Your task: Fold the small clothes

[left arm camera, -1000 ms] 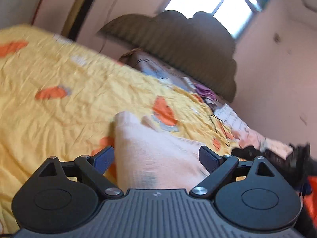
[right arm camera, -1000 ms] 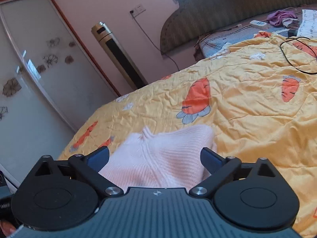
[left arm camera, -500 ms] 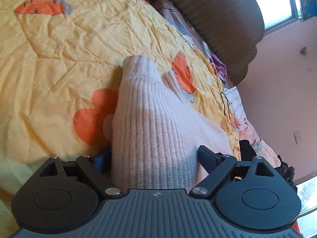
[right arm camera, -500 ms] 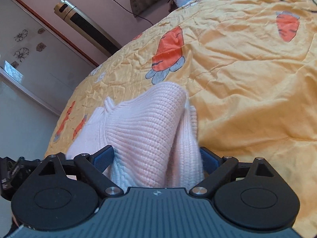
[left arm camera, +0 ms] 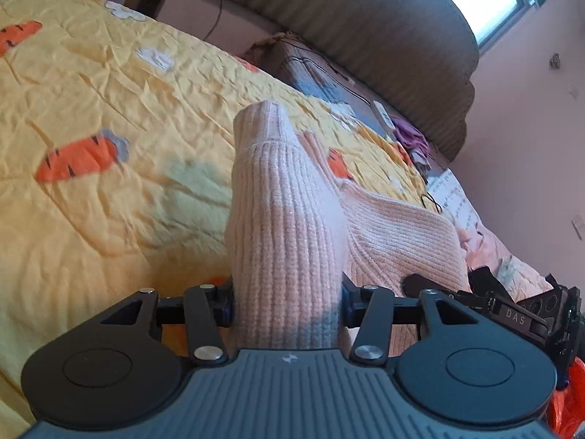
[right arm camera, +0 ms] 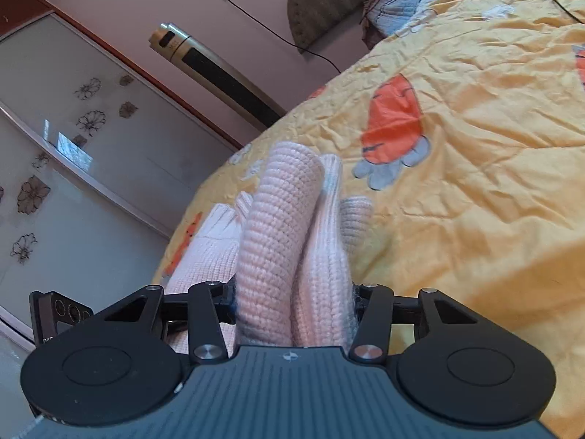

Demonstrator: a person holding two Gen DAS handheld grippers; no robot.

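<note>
Gripping pink knit sweater, left gripper pinches bunched ribbed fold between closed-in fingers. Right gripper likewise clamps doubled folds of same sweater. Garment stretches between both tools, lifted, just above yellow carrot-print quilt. Beyond: dark padded headboard, window; right view shows tower fan, wardrobe doors.

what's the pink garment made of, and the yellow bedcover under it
Pink garment: chunky ribbed knit, likely wool or acrylic yarn, soft and matte, with visible stitch rows. Yellow bedcover: thin woven fabric, probably cotton, matte, finely creased, with printed carrots.
</note>
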